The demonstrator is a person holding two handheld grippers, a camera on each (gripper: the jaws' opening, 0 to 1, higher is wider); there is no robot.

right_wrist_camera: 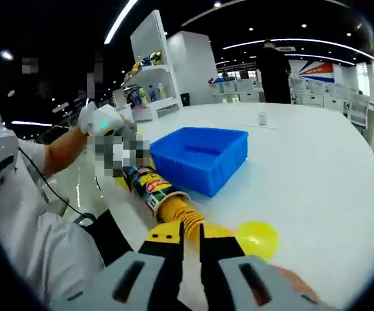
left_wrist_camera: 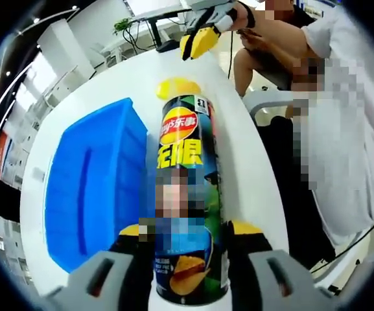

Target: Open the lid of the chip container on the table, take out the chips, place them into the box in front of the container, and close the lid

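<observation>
The chip container [left_wrist_camera: 185, 194] lies on its side on the white worktop [left_wrist_camera: 251, 162], its base clamped between the left tongs [left_wrist_camera: 190, 236], its open mouth pointing away toward the yellow lid [left_wrist_camera: 177, 86], which rests loose on the worktop just past the rim. The blue box [left_wrist_camera: 99, 188] sits right beside the tube.

In the right gripper view the right tongs [right_wrist_camera: 190, 236] are pressed nearly together on the end of a stack of chips [right_wrist_camera: 177, 210] sticking out of the container [right_wrist_camera: 149, 184], the lid [right_wrist_camera: 258, 238] lying just beside them and the box [right_wrist_camera: 203, 155] beyond.

I'd judge the tube light and fairly stiff, a cardboard wall that would dent under a hard squeeze, with a glossy skin that could slip or roll; low on the body, near the base, looks the sensible hold. The chips are the delicate part: thin, brittle, and loosely stacked, so a gentle pinch across several at once seems safer than gripping one edge.

The left gripper view gives the label and the clamp at the base, but the mouth is hidden behind the tube's length. The right gripper view shows the stack emerging, the person's gloved hand [right_wrist_camera: 102, 120] on the far gripper, and shelving [right_wrist_camera: 144, 71] behind.
</observation>
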